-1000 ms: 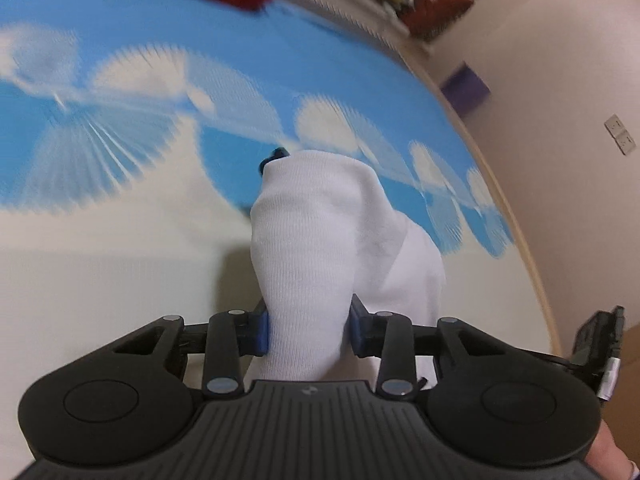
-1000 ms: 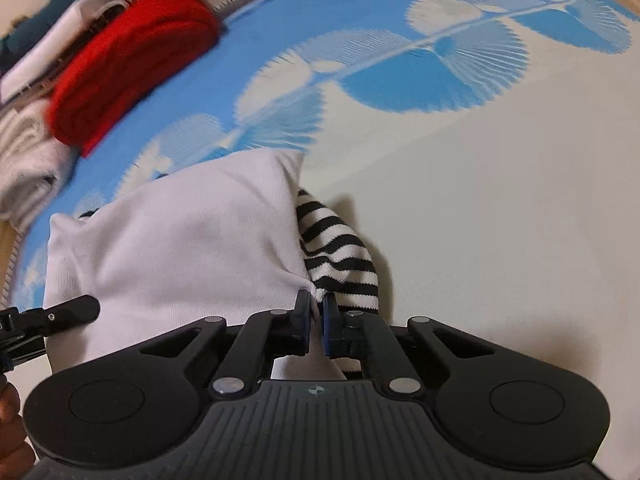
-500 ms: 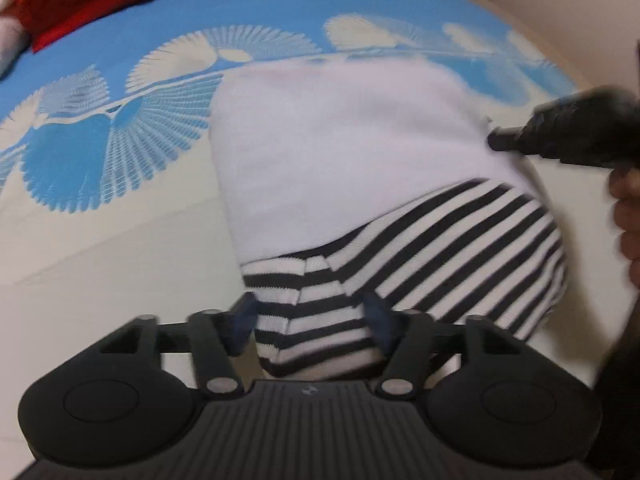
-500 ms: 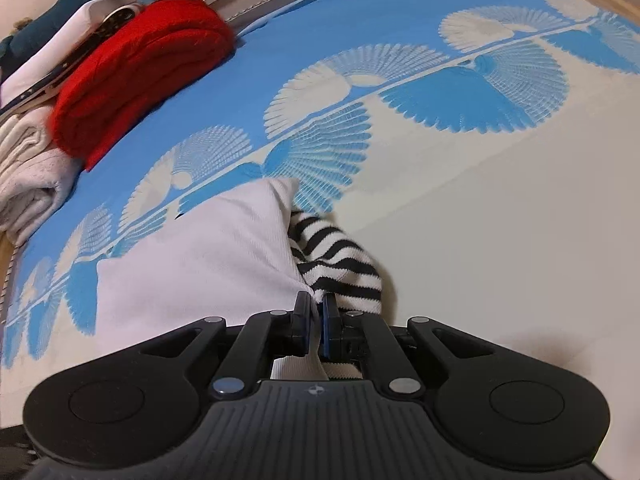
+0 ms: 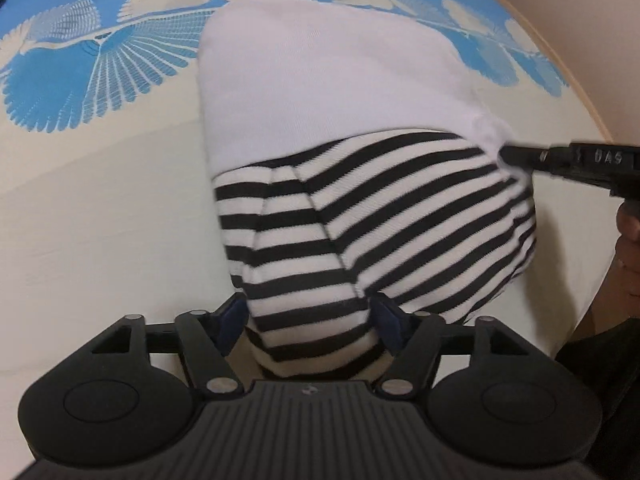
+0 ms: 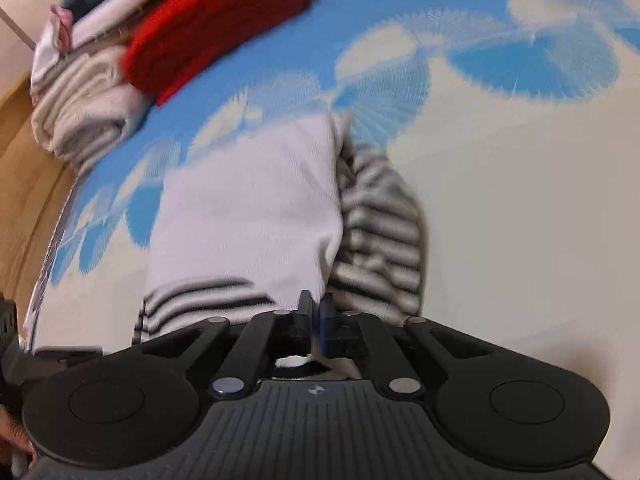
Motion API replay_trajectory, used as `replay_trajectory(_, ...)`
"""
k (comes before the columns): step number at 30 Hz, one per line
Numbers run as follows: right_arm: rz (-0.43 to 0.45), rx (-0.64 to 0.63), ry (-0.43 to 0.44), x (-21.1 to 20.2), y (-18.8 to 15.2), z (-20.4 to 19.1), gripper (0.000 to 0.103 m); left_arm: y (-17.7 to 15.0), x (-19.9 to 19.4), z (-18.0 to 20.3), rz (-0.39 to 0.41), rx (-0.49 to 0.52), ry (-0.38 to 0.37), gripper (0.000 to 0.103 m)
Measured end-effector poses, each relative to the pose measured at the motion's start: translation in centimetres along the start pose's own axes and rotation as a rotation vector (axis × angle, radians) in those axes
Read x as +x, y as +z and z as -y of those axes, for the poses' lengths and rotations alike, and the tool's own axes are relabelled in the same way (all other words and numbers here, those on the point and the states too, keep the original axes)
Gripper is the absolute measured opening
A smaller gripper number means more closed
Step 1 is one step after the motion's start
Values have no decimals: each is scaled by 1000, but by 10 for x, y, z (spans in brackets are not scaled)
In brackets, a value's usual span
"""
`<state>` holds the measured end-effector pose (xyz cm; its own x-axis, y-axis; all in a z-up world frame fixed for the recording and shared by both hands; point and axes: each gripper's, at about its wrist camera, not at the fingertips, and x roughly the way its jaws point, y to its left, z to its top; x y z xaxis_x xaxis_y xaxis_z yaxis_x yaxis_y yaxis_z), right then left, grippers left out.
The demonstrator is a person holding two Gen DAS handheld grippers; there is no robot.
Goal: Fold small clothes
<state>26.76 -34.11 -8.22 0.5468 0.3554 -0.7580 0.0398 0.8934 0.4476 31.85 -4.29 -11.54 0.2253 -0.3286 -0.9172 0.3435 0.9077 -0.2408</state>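
Tipped down and swung round since a second ago, left gripper (image 5: 310,318); then clamped on the white fabric, now with jaws spread wide, blue pads either side of the striped bundle, apparently not pressing it. Right gripper (image 6: 316,316) as before: jaws closed, pinching the white corner of the garment (image 5: 348,152).

Soft knit, folded into a rounded, puffy packet: plain white ribbed panel on the far side, black-and-white horizontal stripes bulging toward the left camera, seams meeting in a raised ridge. Lying on the bed sheet (image 5: 100,208), across the boundary between its cream part and its blue band printed with pale fan or feather shapes. Smooth, flat sheet, faint creases only.

Seen from the left wrist: right gripper's black fingers reaching in from the right edge, tips at the white corner, part of a hand (image 5: 628,240) behind them. Blurred in the right wrist view.

Farther off, at the sheet's far edge: thick red knit (image 6: 216,28), folded; cream towel-like roll (image 6: 84,104) beside it; more folded clothes (image 6: 112,4) behind. Wooden bed frame (image 6: 24,160) along the side. Own black gripper body blocking the near end of the bundle in both views.
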Motion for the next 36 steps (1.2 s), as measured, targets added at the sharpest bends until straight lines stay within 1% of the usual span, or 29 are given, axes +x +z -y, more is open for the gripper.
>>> replay_trajectory(2,68,86,18,-14,5,11,2,2,-6,5,28,6,-29,71)
replay_trajectory(3,76,104,-1,-16,6,16,2,1,-7,8,30,22,-41,71)
replay_trajectory(4,56,81,-43,-11,6,16,2,0,-4,12,19,55,-31,71)
replay_trajectory(5,19,48,-67,-4,4,15,2,-2,1,16,-2,92,4,75)
replay_trajectory(6,-24,12,-77,4,2,11,2,-4,4,16,-22,103,26,75)
replay_trajectory(7,-50,-34,-106,9,-1,5,4,-2,2,13,-34,81,15,75)
replay_trajectory(8,-44,-72,-147,9,-2,-1,7,-2,-5,9,-32,60,-7,73)
replay_trajectory(9,-19,-92,-167,5,-1,-4,11,1,-15,6,-4,47,-19,72)
replay_trajectory(10,14,-100,-167,-3,0,-8,14,3,-24,5,32,49,-18,72)
replay_trajectory(11,52,-110,-145,-11,1,-11,16,4,-36,5,79,67,-7,72)
replay_trajectory(12,68,-129,-121,-16,1,-13,21,2,-44,8,105,90,3,72)
replay_trajectory(13,68,-162,-105,-17,-2,-16,35,1,-44,9,112,110,14,72)
replay_trajectory(14,33,-198,-97,-11,-6,-17,41,0,-36,8,85,123,40,72)
replay_trajectory(15,-25,-226,-97,-1,-9,-16,40,-4,-22,8,40,140,88,73)
replay_trajectory(16,-97,-264,-126,13,-16,-17,40,-8,-7,8,7,159,123,78)
replay_trajectory(17,-156,-309,-169,25,-23,-17,43,-10,-1,9,0,163,130,80)
replay_trajectory(18,-188,-346,-205,33,-27,-18,43,-10,-2,12,5,161,128,80)
replay_trajectory(19,-186,-380,-240,34,-29,-20,44,-8,-7,15,12,159,137,79)
replay_trajectory(20,-164,-400,-271,30,-28,-21,45,-8,-15,19,26,162,154,79)
replay_trajectory(22,-94,-405,-282,12,-25,-24,45,-11,-35,25,67,176,211,79)
replay_trajectory(24,3,-414,-285,-14,-23,-30,45,-17,-61,38,146,168,284,81)
replay_trajectory(25,67,-422,-297,-29,-23,-34,46,-22,-80,42,206,152,306,86)
replay_trajectory(26,131,-419,-300,-46,-24,-38,48,-28,-94,45,260,133,312,90)
replay_trajectory(27,174,-410,-291,-60,-27,-41,50,-36,-108,48,311,114,309,91)
replay_trajectory(28,220,-394,-278,-76,-31,-44,60,-46,-122,54,357,93,305,95)
replay_trajectory(29,254,-381,-274,-89,-37,-46,74,-58,-134,59,398,71,302,99)
replay_trajectory(30,281,-372,-277,-100,-44,-49,79,-72,-144,65,442,46,294,101)
replay_trajectory(32,314,-362,-285,-120,-62,-53,81,-97,-156,80,501,13,273,101)
replay_trajectory(36,348,-338,-290,-144,-94,-63,81,-132,-159,107,560,-68,277,101)
